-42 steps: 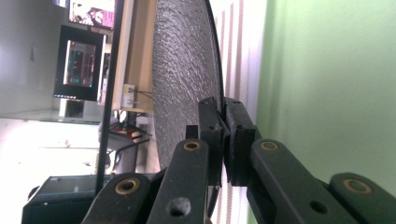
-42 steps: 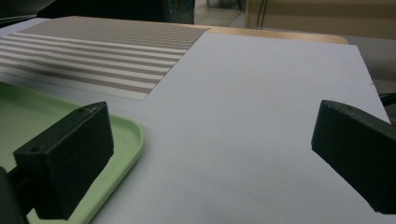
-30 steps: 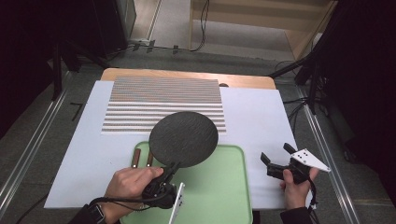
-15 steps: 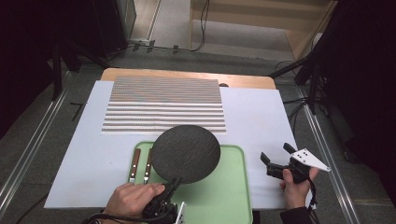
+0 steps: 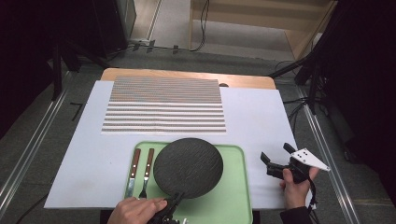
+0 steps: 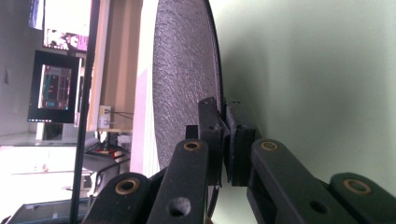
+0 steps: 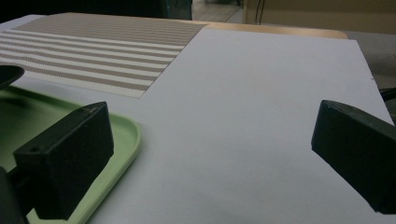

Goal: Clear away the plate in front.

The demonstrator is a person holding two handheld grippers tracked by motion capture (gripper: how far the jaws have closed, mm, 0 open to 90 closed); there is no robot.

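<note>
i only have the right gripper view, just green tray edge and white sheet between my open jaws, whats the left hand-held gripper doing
Observer: The left hand-held gripper is shut on the near rim of a round black plate.
Operator: where's the plate
Observer: Over the green tray, covering its middle in the high view; whether it rests on the tray I cannot tell.
Operator: anything else on that tray
Observer: A knife and a fork with brown handles lie side by side at its left end, beside the plate.
Operator: and my gripper from above
Observer: The right hand-held gripper sits right of the tray, over the white sheet, jaws open.
</note>
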